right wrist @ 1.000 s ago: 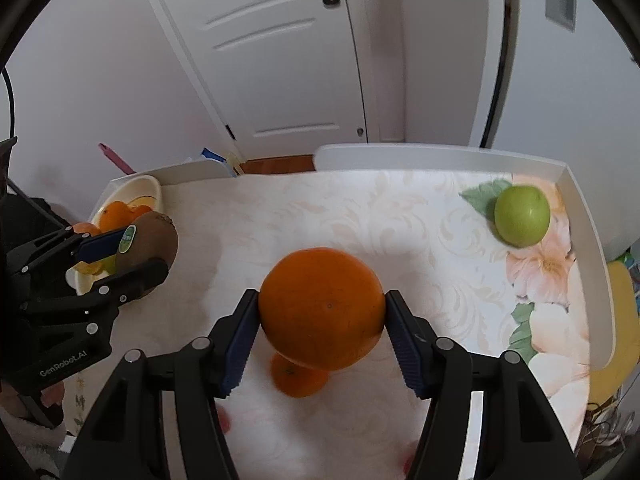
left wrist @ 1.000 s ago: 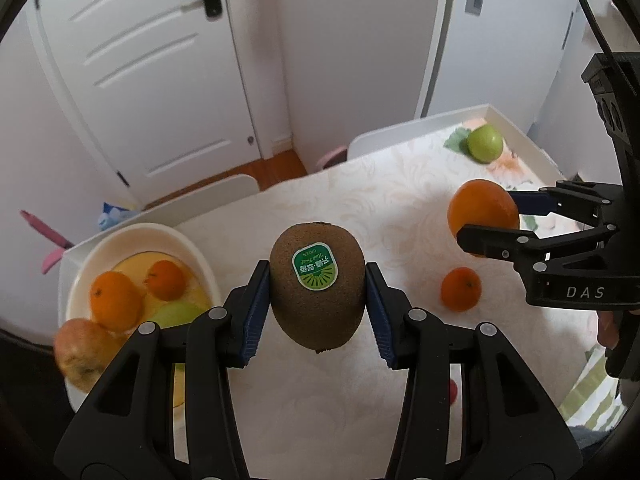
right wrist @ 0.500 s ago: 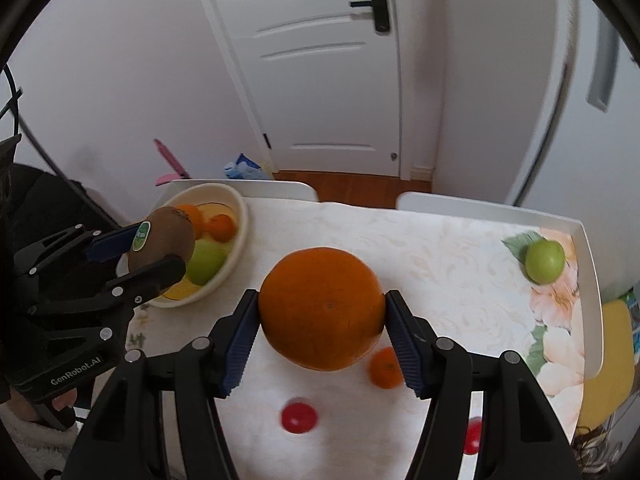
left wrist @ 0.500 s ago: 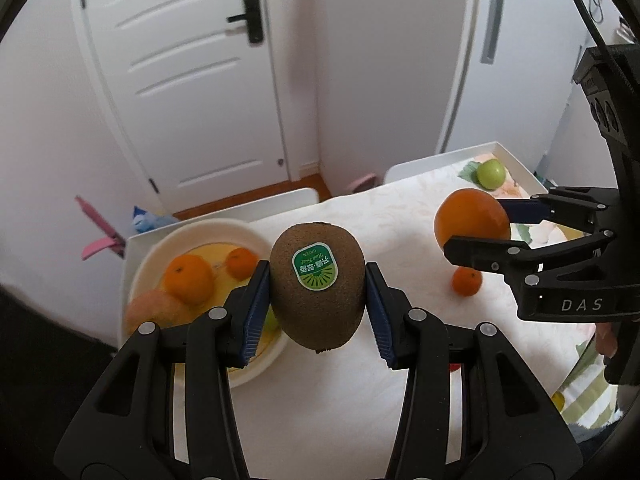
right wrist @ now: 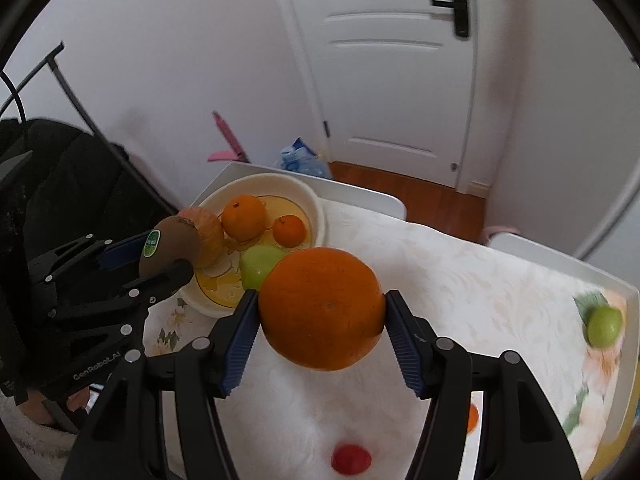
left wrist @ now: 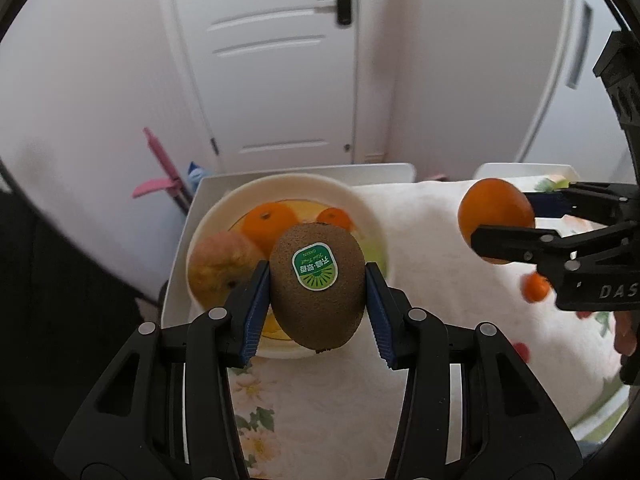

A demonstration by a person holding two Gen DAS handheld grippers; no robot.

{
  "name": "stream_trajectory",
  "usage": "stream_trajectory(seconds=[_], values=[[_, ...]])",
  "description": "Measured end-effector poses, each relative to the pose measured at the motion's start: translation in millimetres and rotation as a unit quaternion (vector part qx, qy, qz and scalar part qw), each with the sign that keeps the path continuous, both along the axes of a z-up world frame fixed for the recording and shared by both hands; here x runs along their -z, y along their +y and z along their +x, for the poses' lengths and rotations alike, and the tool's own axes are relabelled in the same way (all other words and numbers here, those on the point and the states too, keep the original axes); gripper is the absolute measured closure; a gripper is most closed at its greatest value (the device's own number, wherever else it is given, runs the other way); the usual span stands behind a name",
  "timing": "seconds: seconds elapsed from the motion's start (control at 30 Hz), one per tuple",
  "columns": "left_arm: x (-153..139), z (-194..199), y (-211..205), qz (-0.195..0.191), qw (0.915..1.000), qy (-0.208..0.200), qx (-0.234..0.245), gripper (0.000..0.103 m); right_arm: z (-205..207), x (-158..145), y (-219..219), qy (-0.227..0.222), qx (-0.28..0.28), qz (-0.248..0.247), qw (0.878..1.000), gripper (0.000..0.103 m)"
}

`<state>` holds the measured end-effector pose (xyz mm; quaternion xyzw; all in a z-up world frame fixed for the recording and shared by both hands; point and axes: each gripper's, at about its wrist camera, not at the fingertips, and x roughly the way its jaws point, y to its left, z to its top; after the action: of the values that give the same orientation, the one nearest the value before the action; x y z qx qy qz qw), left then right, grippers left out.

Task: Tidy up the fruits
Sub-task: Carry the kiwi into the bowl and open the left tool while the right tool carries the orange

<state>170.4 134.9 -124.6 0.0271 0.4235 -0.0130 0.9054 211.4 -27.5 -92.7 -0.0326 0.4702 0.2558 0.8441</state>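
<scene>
Left wrist view: the left gripper (left wrist: pixel 318 300) carries a kiwi (left wrist: pixel 317 284), fingers (left wrist: pixel 256 308) clamped narrowly on its flanks, green sticker facing the camera, and it hangs over the near rim of the cream bowl (left wrist: pixel 362 204) at the worktop's (left wrist: pixel 432 288) left end. Inside sit an apple (left wrist: pixel 218 260), two oranges and a green fruit. Further right, the right gripper (right wrist: pixel 322 330) holds a big orange (right wrist: pixel 322 308), fingers spread wider and pressed on both sides, above bare cloth just short of the bowl. So this looks like the delivery step, both fruits in transit. Next call: lower the kiwi into a free gap, then release gently; the orange needs more travel leftward first. Far right, a green apple (right wrist: pixel 604 326) waits on the worktop.
</scene>
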Motion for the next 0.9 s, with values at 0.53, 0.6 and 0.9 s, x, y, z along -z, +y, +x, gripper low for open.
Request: stream_trajectory(seconds=[0.53,0.6,0.9], values=[[51.7,30.3,6.1,0.004,0.9985,0.032,-0.044,0.053,44.4,23.6,31.9,0.023,-0.068,-0.003,0.997,0.045],[53.3,32.2,7.3,0.003,0.9983,0.035,-0.047,0.053,47.2,25.2,32.6,0.025,-0.071,-0.004,0.997,0.045],[50.3,24.9,6.1,0.010,0.9984,0.041,-0.036,0.029,57.0,23.3,33.6,0.027,-0.075,-0.004,0.997,0.045]])
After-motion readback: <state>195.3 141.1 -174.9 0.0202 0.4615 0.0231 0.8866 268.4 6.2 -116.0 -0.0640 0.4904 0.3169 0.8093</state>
